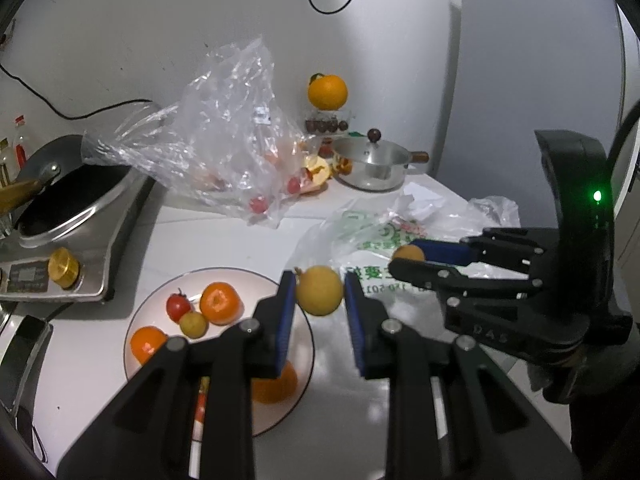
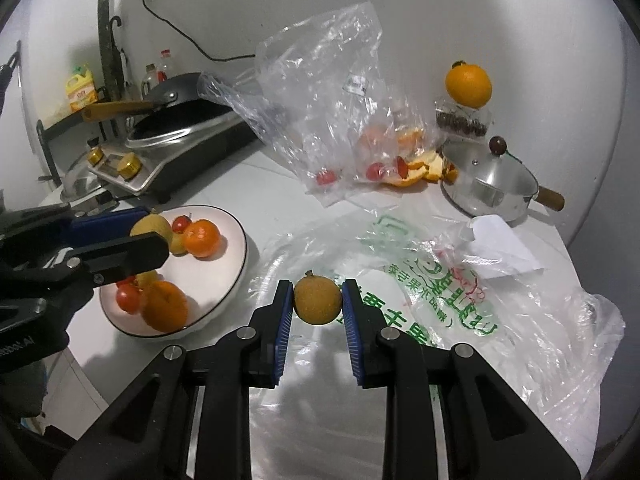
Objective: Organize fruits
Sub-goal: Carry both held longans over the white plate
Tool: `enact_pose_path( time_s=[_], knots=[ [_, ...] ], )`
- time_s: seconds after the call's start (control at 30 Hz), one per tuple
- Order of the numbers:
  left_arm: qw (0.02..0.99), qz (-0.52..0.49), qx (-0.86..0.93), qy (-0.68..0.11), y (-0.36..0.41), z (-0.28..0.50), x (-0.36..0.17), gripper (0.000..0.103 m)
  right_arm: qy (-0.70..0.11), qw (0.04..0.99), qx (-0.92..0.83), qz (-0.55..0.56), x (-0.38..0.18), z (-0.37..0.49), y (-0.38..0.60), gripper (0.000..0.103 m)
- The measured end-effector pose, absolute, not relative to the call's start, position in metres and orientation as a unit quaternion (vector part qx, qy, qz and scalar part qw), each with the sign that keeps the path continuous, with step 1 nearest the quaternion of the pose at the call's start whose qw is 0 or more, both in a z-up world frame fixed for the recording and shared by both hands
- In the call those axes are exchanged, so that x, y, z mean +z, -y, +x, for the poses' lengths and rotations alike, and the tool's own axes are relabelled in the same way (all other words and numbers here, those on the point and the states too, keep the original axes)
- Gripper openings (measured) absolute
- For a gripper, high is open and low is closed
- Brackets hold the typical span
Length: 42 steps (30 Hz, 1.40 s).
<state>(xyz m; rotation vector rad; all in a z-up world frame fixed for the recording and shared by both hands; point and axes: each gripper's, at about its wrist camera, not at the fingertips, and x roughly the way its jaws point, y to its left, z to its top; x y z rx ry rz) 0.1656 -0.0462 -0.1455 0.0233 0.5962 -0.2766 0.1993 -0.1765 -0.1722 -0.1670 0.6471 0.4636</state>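
My left gripper is shut on a yellow round fruit and holds it over the right rim of the white plate. The plate holds several oranges, a red tomato and a small yellow fruit. My right gripper is shut on a second yellow-brown round fruit above a printed plastic bag. The left gripper also shows in the right wrist view over the plate. The right gripper shows in the left wrist view.
A clear plastic bag with tomatoes and peel lies at the back. A steel pot with lid stands at the back right, with an orange on a clear box behind it. An induction cooker with a wok stands on the left.
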Motion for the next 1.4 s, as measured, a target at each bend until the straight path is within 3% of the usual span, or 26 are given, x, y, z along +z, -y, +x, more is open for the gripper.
enact_pose_path(
  time_s=[1.4],
  knots=[
    [0.971,0.004,-0.097,-0.218,-0.032,0.101,-0.096,0.025,-0.199,0.945,0.245,-0.085,-0.085,0.121,0.122,0.027]
  ],
)
